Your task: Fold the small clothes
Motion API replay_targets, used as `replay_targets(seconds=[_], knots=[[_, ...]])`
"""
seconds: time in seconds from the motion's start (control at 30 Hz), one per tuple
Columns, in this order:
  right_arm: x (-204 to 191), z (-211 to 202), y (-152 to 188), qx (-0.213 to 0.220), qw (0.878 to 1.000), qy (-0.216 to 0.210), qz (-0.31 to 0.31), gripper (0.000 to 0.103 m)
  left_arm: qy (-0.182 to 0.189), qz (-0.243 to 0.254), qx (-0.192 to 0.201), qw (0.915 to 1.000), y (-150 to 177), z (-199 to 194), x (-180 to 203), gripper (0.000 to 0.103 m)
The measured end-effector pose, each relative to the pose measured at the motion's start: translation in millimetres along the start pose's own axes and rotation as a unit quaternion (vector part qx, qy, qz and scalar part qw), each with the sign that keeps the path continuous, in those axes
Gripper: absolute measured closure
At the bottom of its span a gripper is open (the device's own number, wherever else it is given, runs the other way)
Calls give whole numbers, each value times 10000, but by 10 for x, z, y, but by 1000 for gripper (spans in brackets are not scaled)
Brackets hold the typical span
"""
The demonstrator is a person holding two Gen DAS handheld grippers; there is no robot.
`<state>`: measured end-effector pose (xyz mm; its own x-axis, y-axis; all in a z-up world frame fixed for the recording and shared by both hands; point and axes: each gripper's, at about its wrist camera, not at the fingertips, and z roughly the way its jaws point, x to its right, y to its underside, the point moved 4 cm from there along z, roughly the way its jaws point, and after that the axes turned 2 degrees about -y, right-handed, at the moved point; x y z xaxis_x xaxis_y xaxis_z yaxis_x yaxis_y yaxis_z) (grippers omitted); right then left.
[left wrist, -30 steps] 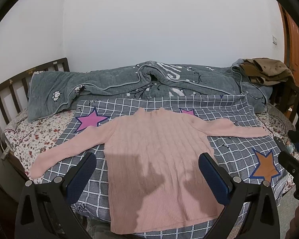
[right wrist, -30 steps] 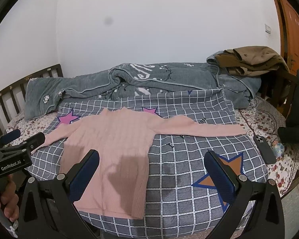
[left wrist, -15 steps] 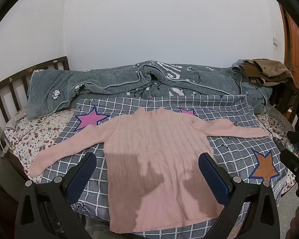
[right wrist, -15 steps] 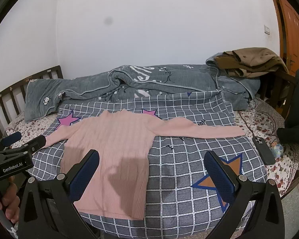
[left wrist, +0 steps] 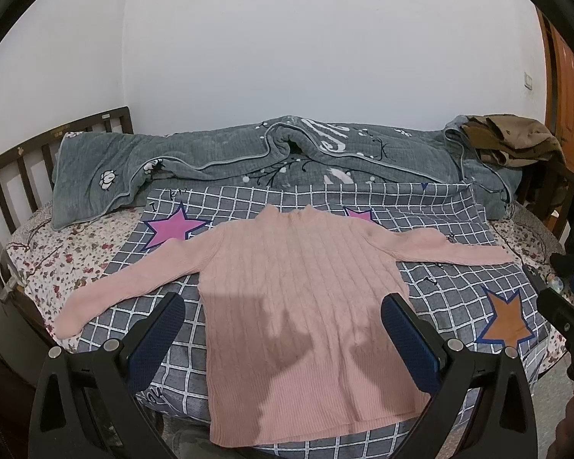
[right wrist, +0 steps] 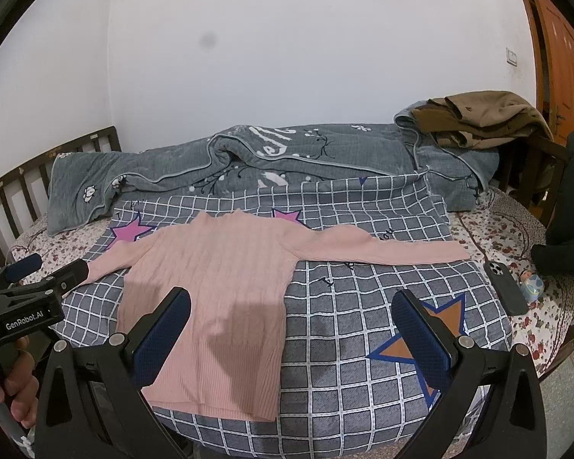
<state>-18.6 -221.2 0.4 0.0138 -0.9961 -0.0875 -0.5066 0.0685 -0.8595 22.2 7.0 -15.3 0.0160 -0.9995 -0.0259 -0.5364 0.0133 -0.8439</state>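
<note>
Left wrist view: pink sweater (left wrist: 306, 298) lies flat on the checked blanket (left wrist: 440, 206), both sleeves out.
Nothing has shifted lately; my left gripper (left wrist: 283, 340) and right gripper (right wrist: 294, 340) hover wide, empty, folding unstarted.

Sweater (left wrist: 306, 298) was pink, cable-ribbed; blanket (left wrist: 432, 206) grey, white-checked, with stars; quilt (left wrist: 218, 160) grey-green; sheet (left wrist: 61, 260) floral.

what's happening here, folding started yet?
Not yet. A person holds a gripper in each hand above the near edge of a bed. The left gripper and right gripper are both open and empty. The pink sweater lies flat on the checked blanket, both sleeves spread out to the sides, nothing folded. Neither gripper touches it.
</note>
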Motion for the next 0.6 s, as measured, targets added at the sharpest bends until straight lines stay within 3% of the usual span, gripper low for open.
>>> replay_targets(seconds=[0.6], knots=[[-1,-20,5,6,10000,-21,18,0,12,-18,24,10000,-27,-12,-23,0]])
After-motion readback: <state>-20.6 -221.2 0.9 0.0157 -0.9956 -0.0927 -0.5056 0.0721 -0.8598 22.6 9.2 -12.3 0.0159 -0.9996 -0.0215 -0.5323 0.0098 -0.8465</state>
